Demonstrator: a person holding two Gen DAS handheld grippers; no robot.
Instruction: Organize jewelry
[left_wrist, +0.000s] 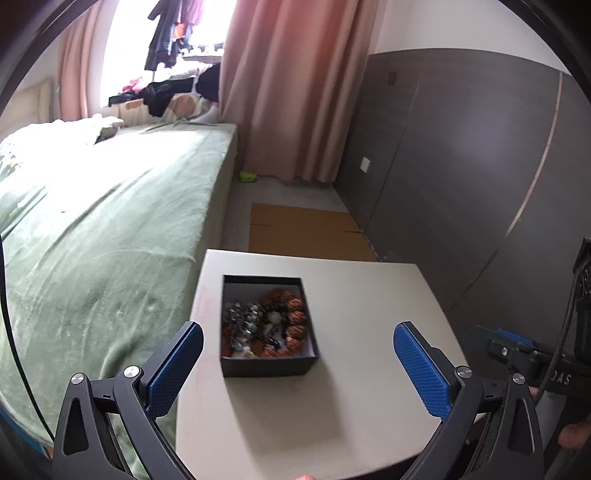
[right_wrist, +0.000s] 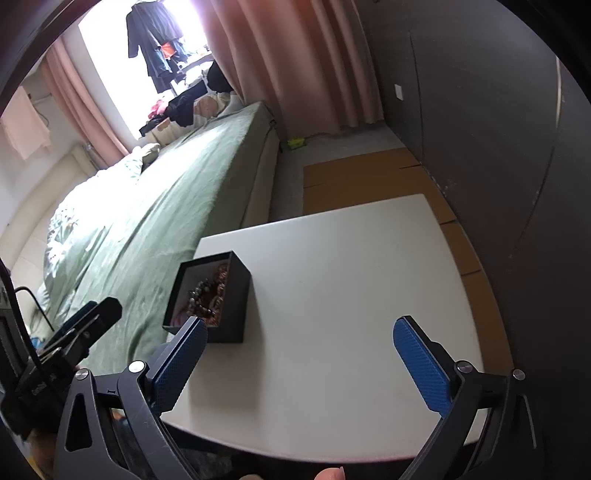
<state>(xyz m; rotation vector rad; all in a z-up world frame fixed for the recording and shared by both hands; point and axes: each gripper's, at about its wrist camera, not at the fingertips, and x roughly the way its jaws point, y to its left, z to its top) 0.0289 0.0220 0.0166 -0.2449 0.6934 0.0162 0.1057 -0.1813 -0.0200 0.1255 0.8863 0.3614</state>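
A small black box (left_wrist: 267, 365) sits open on a white table (left_wrist: 369, 295), near the table's left edge. It holds several beaded bracelets (left_wrist: 266, 325), brown, dark and silvery. My left gripper (left_wrist: 297, 332) is open and empty, held above the table just in front of the box. In the right wrist view the box (right_wrist: 236, 295) lies to the left, with the beads (right_wrist: 208, 295) partly visible inside. My right gripper (right_wrist: 299, 328) is open and empty over the bare table (right_wrist: 351, 277), to the right of the box.
A bed with a green cover (left_wrist: 92, 240) runs along the table's left side. A dark wardrobe wall (left_wrist: 480, 147) stands to the right. Flat cardboard (left_wrist: 306, 232) lies on the floor beyond the table. Pink curtains (left_wrist: 295, 74) hang at the back.
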